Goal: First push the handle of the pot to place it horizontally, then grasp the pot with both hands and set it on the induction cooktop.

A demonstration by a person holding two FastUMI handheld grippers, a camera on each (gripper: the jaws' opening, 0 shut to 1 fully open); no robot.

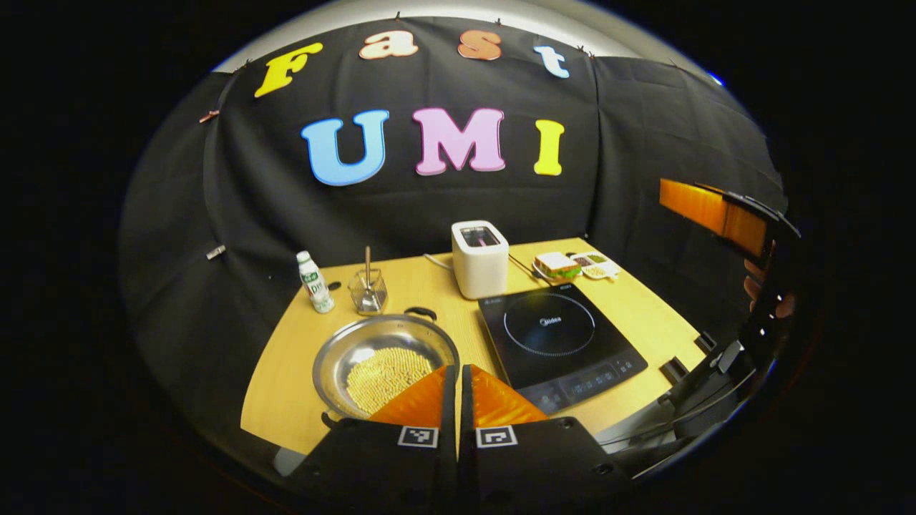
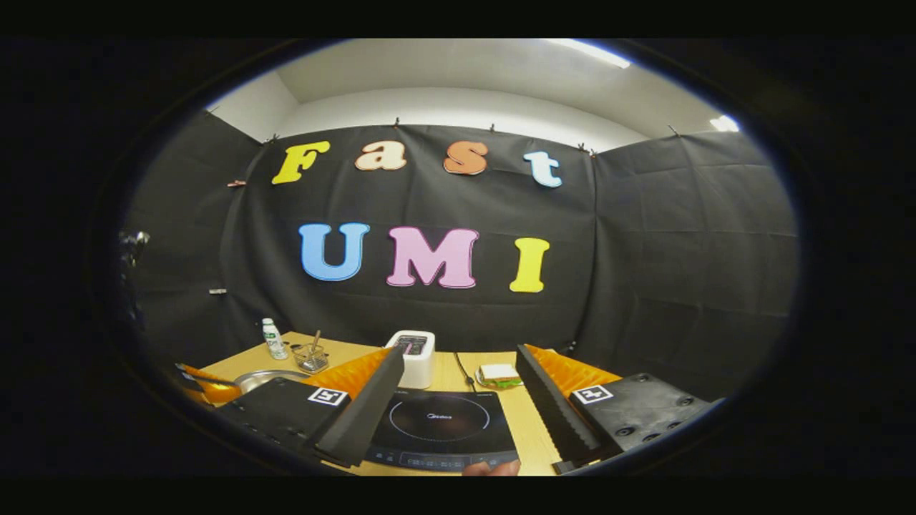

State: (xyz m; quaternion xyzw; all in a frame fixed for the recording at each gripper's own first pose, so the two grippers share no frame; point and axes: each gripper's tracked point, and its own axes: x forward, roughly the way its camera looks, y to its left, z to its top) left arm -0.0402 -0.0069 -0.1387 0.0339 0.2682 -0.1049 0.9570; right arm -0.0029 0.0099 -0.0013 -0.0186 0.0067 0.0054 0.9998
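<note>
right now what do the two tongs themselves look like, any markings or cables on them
Left tongs: two wedge-shaped ribbed fingers on black bolted plates, each plate carrying a square black-and-white tag. Right tongs: the same build, long ridged fingers, tagged black plates with screws. The left gripper view also shows dark cables by the right tongs.

On the induction cooktop a small white word sits inside the printed ring and tiny marks run along its front edge, all too small for me to read. The bottle wears a green-and-white label, its print blurred. Square black-and-white code tags sit on the left gripper and the right gripper, one per finger.
</note>
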